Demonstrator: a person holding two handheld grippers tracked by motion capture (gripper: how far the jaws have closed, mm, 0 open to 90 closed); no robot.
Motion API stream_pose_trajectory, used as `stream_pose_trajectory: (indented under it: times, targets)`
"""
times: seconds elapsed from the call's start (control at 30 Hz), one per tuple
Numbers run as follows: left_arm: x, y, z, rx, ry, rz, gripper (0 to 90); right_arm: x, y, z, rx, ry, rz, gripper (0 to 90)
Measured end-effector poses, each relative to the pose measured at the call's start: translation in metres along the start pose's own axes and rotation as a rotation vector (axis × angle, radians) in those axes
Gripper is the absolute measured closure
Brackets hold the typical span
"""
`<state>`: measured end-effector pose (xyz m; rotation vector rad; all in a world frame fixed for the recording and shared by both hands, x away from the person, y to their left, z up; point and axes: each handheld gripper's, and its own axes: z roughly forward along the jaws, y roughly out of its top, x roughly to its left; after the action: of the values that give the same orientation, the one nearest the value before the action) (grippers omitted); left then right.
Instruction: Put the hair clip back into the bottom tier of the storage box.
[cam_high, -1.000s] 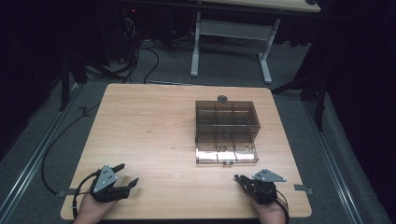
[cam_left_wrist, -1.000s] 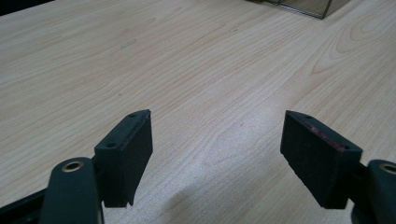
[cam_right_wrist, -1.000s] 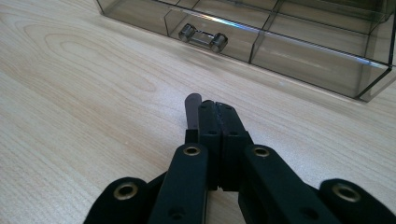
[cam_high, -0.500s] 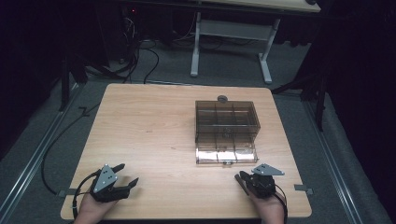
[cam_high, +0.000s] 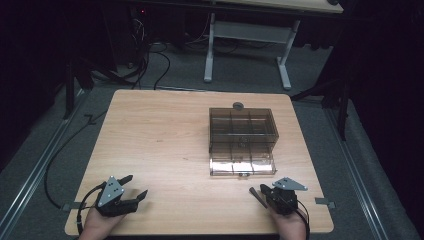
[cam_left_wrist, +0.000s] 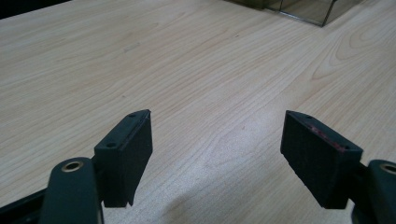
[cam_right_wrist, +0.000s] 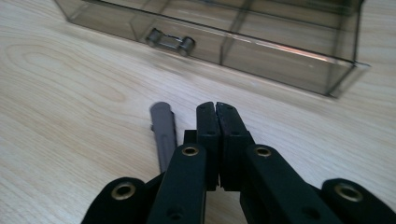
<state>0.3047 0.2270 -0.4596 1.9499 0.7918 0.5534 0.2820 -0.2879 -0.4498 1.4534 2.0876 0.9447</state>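
A smoky clear compartment box (cam_high: 242, 140) lies on the wooden table (cam_high: 160, 140), right of centre, its small latch (cam_right_wrist: 170, 41) facing the near edge. My right gripper (cam_high: 263, 190) rests near the front right edge, just short of the box. Its jaws (cam_right_wrist: 215, 106) are shut together with nothing between them. A short grey stick (cam_right_wrist: 163, 133) lies flat on the table beside its left jaw, apart from the box. My left gripper (cam_high: 136, 185) rests at the front left, open (cam_left_wrist: 217, 126), with bare wood between its pads.
A small dark round object (cam_high: 238, 105) sits just behind the box. Bare wood spans the table's left half. Beyond the table are floor cables (cam_high: 150, 55) and a white desk frame (cam_high: 245, 35).
The right gripper has shifted and turned slightly near the table's front edge. The left gripper and the box have not moved.
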Motion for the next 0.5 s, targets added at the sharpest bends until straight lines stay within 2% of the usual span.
stream_pose_trajectory:
  times: [0.07,0.17,0.23,0.3,0.43,0.5]
  targets:
    - [0.0001,-0.0002,-0.0003,-0.003,-0.001,-0.004,25.5,-0.0014,-0.0003,-0.0008,0.003,-0.008,0.010,88.1]
    - [0.0004,-0.0005,-0.0009,-0.008,-0.003,-0.004,25.4,-0.0044,-0.0013,-0.0034,0.040,-0.039,0.015,86.3]
    - [0.0002,-0.0005,-0.0009,-0.008,-0.004,-0.003,25.4,-0.0048,-0.0017,-0.0036,0.068,-0.041,0.010,84.0]
    - [0.0001,-0.0004,-0.0009,-0.007,-0.006,0.000,25.4,-0.0050,-0.0016,-0.0048,0.076,-0.036,0.030,81.2]
    - [0.0000,-0.0003,-0.0007,-0.005,-0.007,0.001,25.4,-0.0053,0.0010,-0.0088,0.096,-0.047,0.031,80.2]
    - [-0.0002,-0.0004,-0.0006,-0.008,-0.007,0.003,25.4,-0.0042,0.0035,-0.0103,0.105,-0.052,0.015,79.4]
